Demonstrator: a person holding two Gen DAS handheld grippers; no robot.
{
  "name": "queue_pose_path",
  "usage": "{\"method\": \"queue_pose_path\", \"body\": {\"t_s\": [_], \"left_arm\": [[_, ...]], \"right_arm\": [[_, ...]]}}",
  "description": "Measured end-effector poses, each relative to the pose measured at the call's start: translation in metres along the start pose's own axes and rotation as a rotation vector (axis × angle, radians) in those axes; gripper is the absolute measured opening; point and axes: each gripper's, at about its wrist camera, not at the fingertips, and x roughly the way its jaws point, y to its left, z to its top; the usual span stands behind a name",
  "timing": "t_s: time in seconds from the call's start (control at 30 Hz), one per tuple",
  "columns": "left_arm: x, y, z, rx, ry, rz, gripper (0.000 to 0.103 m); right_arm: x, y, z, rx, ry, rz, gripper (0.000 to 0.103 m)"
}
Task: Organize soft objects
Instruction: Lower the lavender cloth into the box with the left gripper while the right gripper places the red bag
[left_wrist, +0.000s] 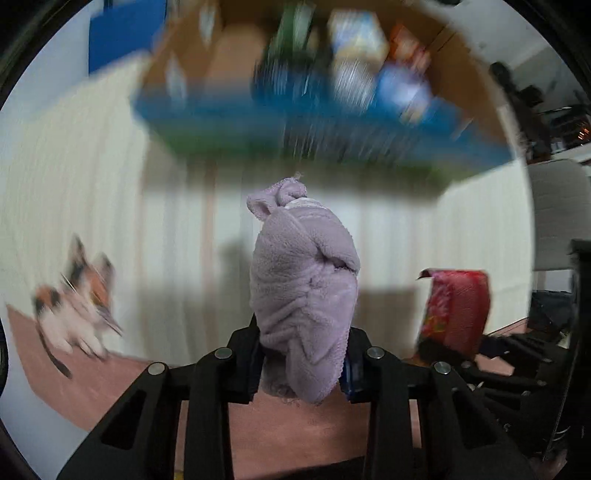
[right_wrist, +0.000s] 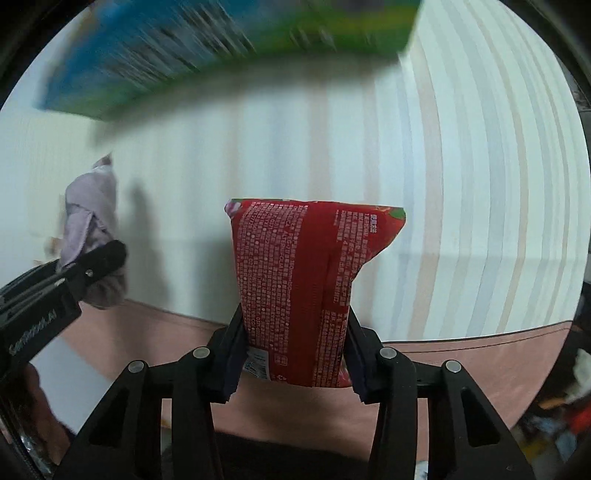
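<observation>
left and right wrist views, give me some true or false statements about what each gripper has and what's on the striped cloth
1. The left gripper is shut on a lilac towel. True.
2. The right gripper is empty. False: it is shut on a red printed packet.
3. A calico cat plush lies at the left in the left wrist view. True.
4. The cardboard box beyond the striped cloth holds nothing. False: blurred items fill it.
5. The red packet carries white printed text. True.
</observation>
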Motion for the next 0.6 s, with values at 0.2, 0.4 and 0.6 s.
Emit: {"method": "queue_pose_path", "body": {"t_s": [0.2, 0.4, 0.6], "left_arm": [[-0.086, 0.025, 0.086, 0.074, -0.158, 0.08, 0.03], [-0.085, 0.051, 0.184, 0.073, -0.158, 0.198, 0.03], [-0.022, 0.055, 0.242, 0.082, 0.022, 0.239, 0.03]], "right_arm": [[-0.096, 0.039, 0.038, -0.047, -0.172, 0.198, 0.049], [-0.116, 0.07, 0.123, -0.015, -0.236, 0.288, 0.049], [-0.073, 0.093, 0.188, 0.003, -0.186, 0.319, 0.049]]}}
